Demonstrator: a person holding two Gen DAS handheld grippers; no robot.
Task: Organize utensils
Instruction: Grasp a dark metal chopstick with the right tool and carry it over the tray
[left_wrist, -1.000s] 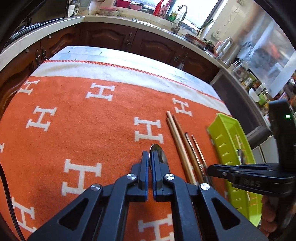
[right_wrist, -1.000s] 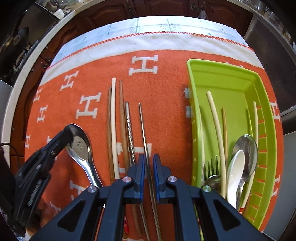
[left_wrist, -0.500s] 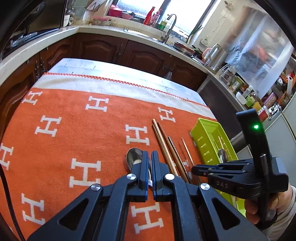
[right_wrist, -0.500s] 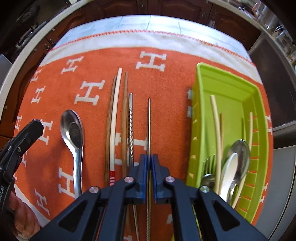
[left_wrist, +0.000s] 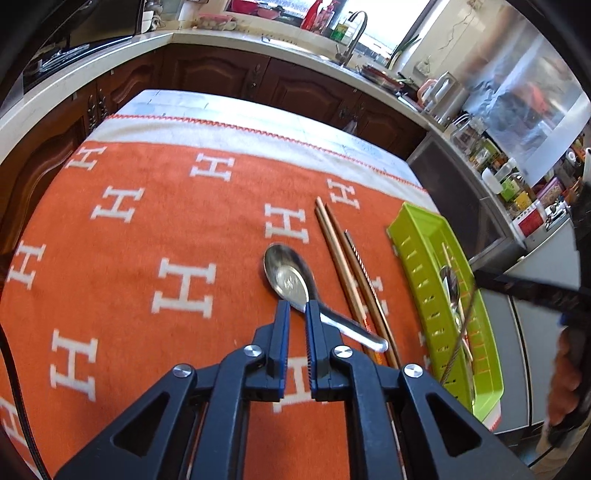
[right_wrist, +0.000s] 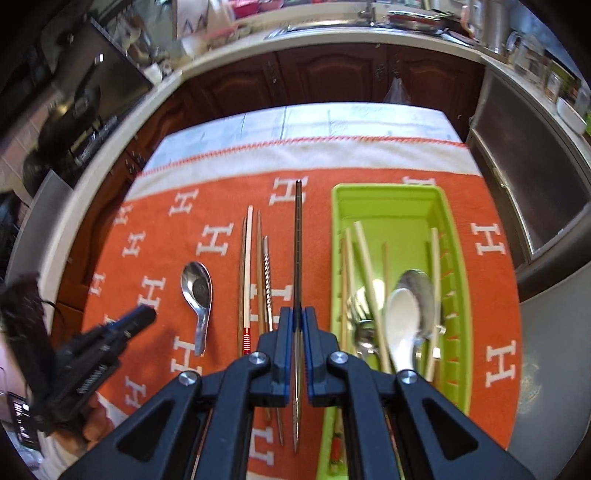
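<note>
A: What is the right gripper (right_wrist: 298, 321) doing?

B: Its blue-padded jaws are clamped on a thin dark metal chopstick (right_wrist: 298, 236), held partway along its length. The stick is off the orange blanket with white H letters (right_wrist: 229, 184), pointing away from the camera, beside the lime-green plastic utensil tray (right_wrist: 458, 280).

A: And the left gripper (left_wrist: 296, 314)?

B: Its jaws are opening, with a narrow gap between the pads and nothing pressed between them. The shiny steel soup spoon (left_wrist: 291, 280) lies on the blanket just beyond the fingertips, bowl up, handle angled toward the wooden chopsticks (left_wrist: 340, 258).

A: What remains on the blanket?

B: The spoon, the wooden chopsticks and a twisted metal chopstick (right_wrist: 267, 273), side by side left of the tray.

A: And inside the tray?

B: Pale chopsticks (right_wrist: 365, 254), a white spoon (right_wrist: 402, 317) overlapping a steel spoon (right_wrist: 417, 284), and a fork partly hidden beneath them.
</note>
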